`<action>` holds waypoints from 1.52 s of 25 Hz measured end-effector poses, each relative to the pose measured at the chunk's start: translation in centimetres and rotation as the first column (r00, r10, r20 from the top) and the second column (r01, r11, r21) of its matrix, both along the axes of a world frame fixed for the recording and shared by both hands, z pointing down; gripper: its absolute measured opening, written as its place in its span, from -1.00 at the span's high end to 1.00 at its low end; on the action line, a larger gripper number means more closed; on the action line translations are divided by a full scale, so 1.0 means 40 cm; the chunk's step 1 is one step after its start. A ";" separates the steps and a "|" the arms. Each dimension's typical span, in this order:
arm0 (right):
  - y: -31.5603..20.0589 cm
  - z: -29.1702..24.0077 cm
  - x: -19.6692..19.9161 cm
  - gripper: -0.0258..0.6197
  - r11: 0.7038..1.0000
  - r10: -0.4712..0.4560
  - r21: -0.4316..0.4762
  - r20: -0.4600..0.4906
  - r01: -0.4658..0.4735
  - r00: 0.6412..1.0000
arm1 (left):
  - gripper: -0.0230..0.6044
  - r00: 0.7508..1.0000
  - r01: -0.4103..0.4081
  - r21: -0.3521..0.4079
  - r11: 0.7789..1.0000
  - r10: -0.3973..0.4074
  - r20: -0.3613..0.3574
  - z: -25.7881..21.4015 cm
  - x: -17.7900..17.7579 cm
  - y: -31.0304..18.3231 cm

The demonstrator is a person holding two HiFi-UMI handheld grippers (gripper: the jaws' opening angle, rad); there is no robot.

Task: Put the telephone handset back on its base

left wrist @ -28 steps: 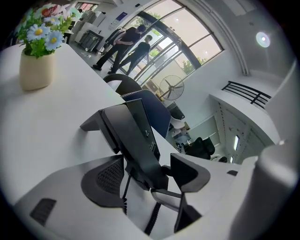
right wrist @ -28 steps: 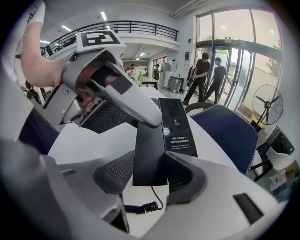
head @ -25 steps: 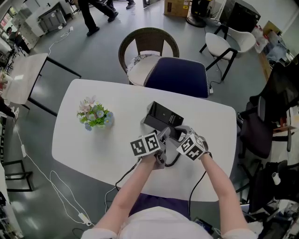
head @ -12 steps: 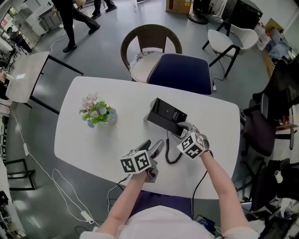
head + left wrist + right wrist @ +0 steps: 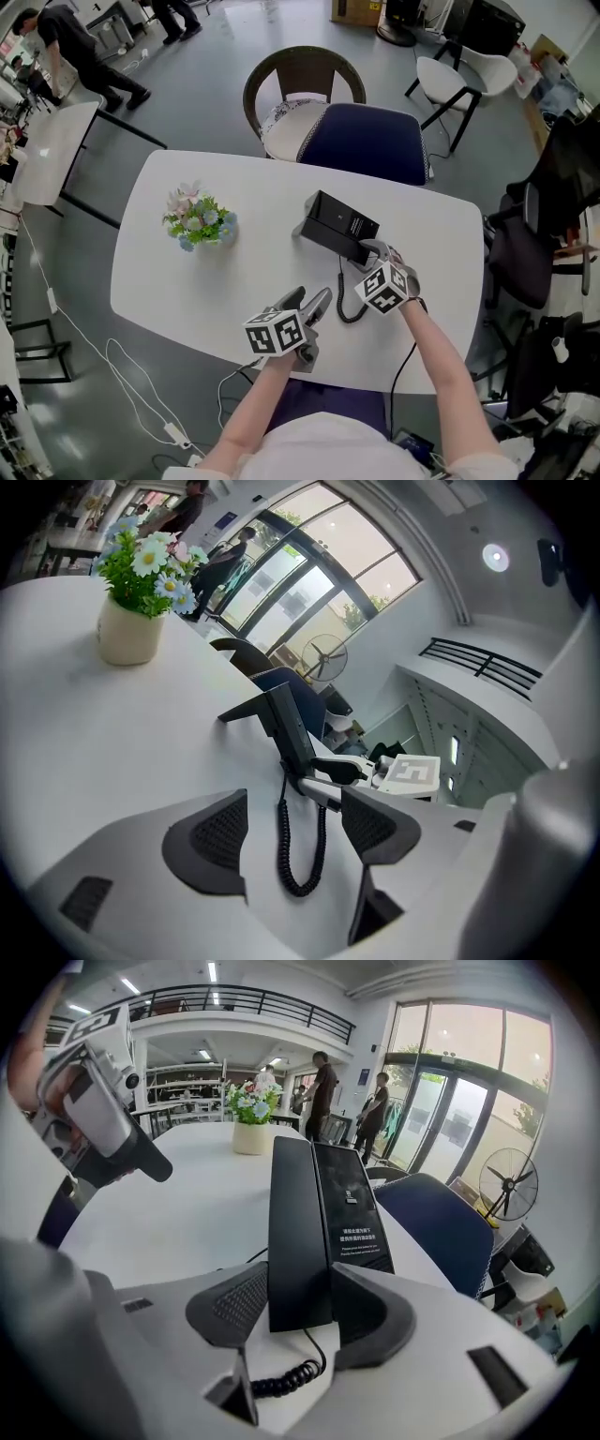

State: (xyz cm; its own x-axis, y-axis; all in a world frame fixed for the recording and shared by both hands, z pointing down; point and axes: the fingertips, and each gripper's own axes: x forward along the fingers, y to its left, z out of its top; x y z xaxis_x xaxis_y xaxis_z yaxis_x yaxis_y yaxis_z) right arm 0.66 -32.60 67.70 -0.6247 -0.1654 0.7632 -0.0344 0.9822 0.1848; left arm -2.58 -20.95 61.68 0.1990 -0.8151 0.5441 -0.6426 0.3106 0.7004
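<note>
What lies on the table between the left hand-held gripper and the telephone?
The coiled cord, looping over the white table before the telephone. The left gripper view shows it ahead of the open left hand-held gripper.

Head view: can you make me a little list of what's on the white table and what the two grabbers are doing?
table: white, rounded corners
phone base: black, on the table's far right part
handset: black, lying along the base, seemingly in its cradle
coiled cord: black, looping on the table near the base
flower pot: on the table's left part, apart from the phone
right gripper: jaws closed on the handset's near end
left gripper: jaws apart, nothing held, away from the phone
blue chair: behind the table
</note>
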 end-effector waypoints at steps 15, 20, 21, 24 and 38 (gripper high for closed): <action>-0.004 -0.055 0.064 -0.04 0.989 0.126 -0.082 0.060 -0.121 0.990 | -0.09 0.998 -0.043 0.047 0.998 0.040 0.050 -0.038 -0.002 0.021; 0.021 -0.131 0.082 -0.04 0.973 0.200 -0.146 0.144 -0.179 0.969 | -0.09 0.986 -0.110 0.075 0.991 0.099 0.132 -0.063 -0.008 0.009; 0.023 -0.144 0.088 -0.04 0.971 0.212 -0.147 0.157 -0.190 0.964 | -0.09 0.983 -0.128 0.083 0.988 0.115 0.146 -0.071 -0.007 0.006; 0.035 -0.176 0.108 -0.04 0.963 0.246 -0.161 0.193 -0.216 0.950 | -0.09 0.971 -0.178 0.120 0.977 0.154 0.182 -0.101 -0.003 -0.005; 0.094 -0.423 0.141 -0.03 0.875 0.457 -0.388 0.458 -0.291 0.762 | -0.02 0.843 -0.385 0.275 0.881 0.214 0.493 -0.268 -0.019 -0.062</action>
